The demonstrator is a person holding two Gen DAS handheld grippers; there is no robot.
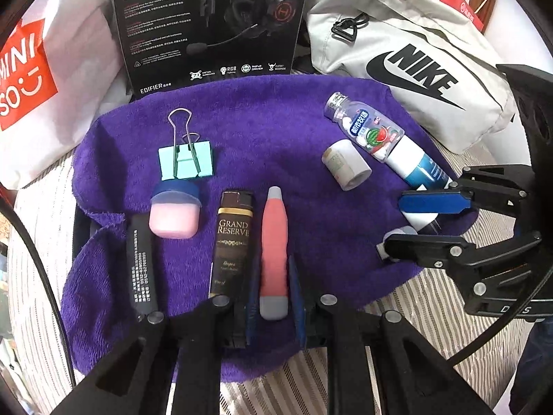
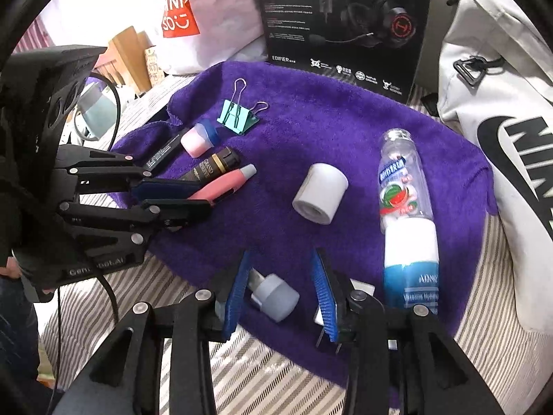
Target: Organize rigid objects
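On the striped bedding, a purple towel [image 1: 311, 131] is serving as the sorting area, backed by a black headphone box [image 1: 211, 20] and a grey bag [image 1: 414, 69]. Along its near edge a row is forming: dark flat stick [image 1: 140, 266], pink jar [image 1: 174, 212], brown lighter [image 1: 233, 242], pink pen [image 1: 274, 249]. The left gripper [image 1: 273, 297] is clenching the pen's lower end. The right gripper [image 2: 278, 294] is standing released around a small grey cap [image 2: 276, 297], its pads apart from it. Judging by the row, the pen is best laid parallel, just beside the lighter, and let go only once it is lying flat, so it cannot roll.
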